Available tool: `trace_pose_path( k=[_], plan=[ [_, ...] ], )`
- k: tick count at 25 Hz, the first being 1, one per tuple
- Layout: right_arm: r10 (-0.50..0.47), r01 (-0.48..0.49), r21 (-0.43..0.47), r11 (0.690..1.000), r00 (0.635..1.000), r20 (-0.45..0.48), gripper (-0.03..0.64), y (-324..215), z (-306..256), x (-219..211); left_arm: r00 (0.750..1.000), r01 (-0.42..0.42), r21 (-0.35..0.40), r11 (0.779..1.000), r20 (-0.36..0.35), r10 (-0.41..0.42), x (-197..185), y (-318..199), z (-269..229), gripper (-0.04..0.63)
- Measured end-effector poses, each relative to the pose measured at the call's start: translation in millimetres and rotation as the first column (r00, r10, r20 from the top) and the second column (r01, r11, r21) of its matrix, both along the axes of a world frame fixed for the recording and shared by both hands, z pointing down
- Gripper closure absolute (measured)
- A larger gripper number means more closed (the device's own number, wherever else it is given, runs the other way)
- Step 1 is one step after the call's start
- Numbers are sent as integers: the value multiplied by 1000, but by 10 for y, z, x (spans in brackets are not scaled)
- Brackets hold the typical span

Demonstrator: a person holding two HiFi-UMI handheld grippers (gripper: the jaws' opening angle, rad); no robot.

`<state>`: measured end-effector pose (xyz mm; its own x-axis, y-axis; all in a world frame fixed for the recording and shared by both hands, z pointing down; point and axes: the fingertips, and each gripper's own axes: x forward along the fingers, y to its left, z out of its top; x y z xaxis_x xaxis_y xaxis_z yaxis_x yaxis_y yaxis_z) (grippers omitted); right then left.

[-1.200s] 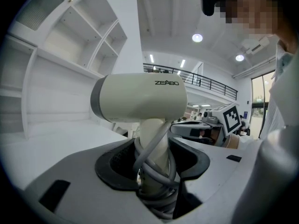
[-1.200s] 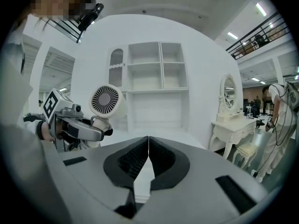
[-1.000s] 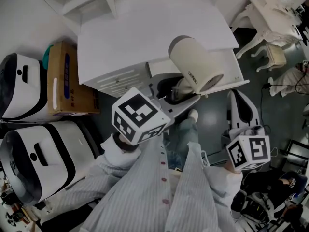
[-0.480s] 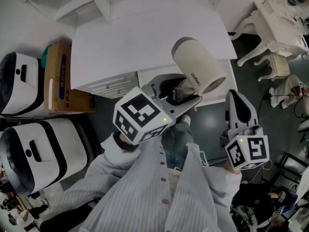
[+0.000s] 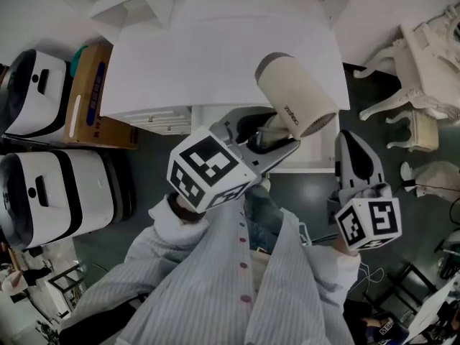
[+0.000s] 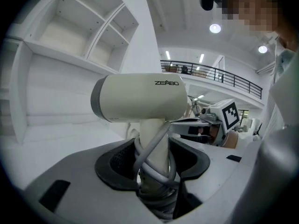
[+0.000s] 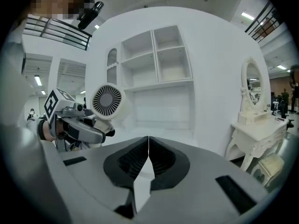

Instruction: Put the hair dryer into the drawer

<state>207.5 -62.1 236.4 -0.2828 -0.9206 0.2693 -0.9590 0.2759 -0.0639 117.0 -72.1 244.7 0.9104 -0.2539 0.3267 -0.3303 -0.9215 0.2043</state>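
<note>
A cream hair dryer with a grey rear band stands upright in my left gripper, its nozzle toward the white dresser. In the left gripper view the pads are shut on the dryer's handle, which has its grey cord wound around it. Below the dryer a white drawer juts out from the dresser front. My right gripper hangs to the right of the drawer, jaws shut and empty. From the right gripper view I see the dryer's round intake grille.
A cardboard box and two white-and-black cases stand left of the dresser. An ornate white table and stool are at the right, on a dark floor. White wall shelving rises behind the dresser. My striped sleeves fill the bottom of the head view.
Both grippers have travelled sideways along the dresser, so the box, cases and ornate furniture have shifted in the head view. The dryer stays in the left grip. The right jaws stay shut.
</note>
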Motion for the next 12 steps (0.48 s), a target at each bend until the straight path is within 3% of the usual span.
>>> trace_pose_path(
  k=[6,12],
  plan=[
    [-71,71,-2,997,997,15,604,-202,53,164,998,59,-13,998,33,-59,147,-85,103,379],
    [-87,87,-19,996,996,31,604,-359,115,208,995,67,-23,998,72,-65,174,-192,206,379]
  ],
)
